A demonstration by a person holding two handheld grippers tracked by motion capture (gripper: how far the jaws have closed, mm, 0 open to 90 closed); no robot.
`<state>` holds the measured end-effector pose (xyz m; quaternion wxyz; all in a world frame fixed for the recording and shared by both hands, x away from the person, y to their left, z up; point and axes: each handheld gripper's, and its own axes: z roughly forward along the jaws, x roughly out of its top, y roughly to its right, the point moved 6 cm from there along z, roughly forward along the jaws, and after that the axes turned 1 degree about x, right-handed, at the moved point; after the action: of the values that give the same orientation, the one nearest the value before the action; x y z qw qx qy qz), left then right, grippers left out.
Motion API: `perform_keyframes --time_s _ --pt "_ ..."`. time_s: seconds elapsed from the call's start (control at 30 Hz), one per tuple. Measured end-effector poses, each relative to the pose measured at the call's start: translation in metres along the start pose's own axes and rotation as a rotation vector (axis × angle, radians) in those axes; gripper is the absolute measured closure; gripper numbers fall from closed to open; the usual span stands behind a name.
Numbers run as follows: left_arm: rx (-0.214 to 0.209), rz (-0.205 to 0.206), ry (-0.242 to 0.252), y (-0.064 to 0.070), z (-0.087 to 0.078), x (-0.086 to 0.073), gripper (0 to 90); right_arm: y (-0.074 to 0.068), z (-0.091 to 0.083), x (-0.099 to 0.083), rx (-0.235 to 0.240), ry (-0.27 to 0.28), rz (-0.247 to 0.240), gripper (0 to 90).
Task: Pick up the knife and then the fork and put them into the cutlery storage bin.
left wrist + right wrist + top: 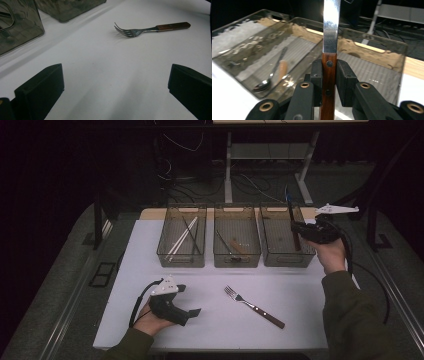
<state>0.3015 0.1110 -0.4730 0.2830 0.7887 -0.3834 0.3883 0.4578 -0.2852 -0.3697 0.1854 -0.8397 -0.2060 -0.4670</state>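
The left claw [190,300] rested low on the white table [210,320], jaws spread wide and gripping nothing. Its own view showed a wood-handled fork [150,28] lying flat ahead of it, well apart. Three clear bins stood behind; the middle bin [236,260] held a spoon [270,75], plain from the right gripper view. The right claw [329,77] was clenched on a knife [329,50], wooden handle pinched, blade upright over the right bin [285,260].
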Motion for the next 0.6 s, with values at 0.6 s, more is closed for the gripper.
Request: perform_keyframes --time_s 0.6 --pt "-0.007 0.009 0.0 0.001 0.0 0.0 0.0 0.033 0.036 -0.033 -0.109 -0.125 0.029 77.1"
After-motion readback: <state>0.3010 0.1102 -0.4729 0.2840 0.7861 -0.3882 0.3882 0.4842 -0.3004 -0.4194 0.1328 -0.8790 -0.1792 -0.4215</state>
